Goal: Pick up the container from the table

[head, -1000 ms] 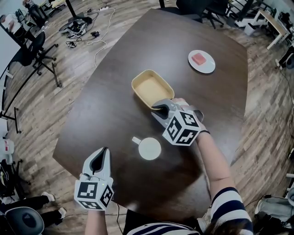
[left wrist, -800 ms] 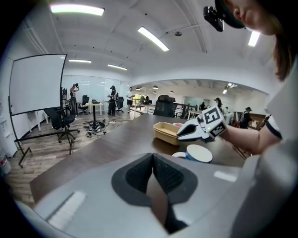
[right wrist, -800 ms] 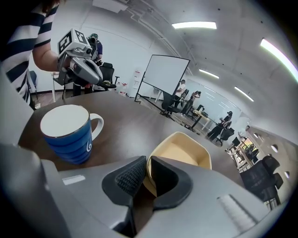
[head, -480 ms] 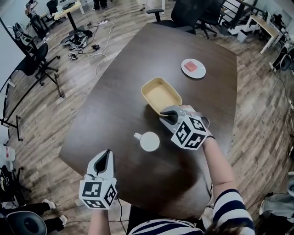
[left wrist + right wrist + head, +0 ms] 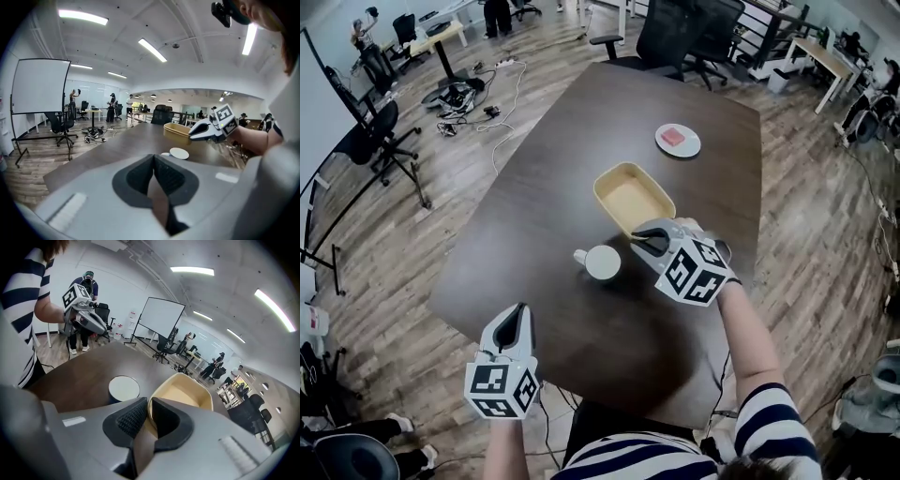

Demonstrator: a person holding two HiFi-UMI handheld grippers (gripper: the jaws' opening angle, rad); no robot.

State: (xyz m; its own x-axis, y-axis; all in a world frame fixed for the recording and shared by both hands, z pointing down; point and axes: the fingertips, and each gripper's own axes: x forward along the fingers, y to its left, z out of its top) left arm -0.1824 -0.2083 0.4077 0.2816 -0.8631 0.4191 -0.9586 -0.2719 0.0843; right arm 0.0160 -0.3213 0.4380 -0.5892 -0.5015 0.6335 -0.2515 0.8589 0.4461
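The tan, empty container (image 5: 633,199) hangs tilted a little above the dark table (image 5: 534,216). My right gripper (image 5: 645,238) is shut on its near rim. In the right gripper view the rim (image 5: 149,408) sits pinched between the two black pads, with the container (image 5: 185,394) stretching away beyond them. My left gripper (image 5: 517,309) hovers over the table's near left edge, apart from everything. Its jaws (image 5: 153,161) meet at the tips with nothing between them. The left gripper view also shows the container (image 5: 177,132) held up in the right gripper (image 5: 191,137).
A white mug (image 5: 602,263) stands on the table just left of the right gripper. A white plate (image 5: 678,141) with a pink block sits at the far side. Office chairs, desks and floor cables surround the table; people stand far off.
The right gripper has risen with the container in it, lifting it off the table and nearer the mug in the head view. The left gripper has risen too, still shut and empty.
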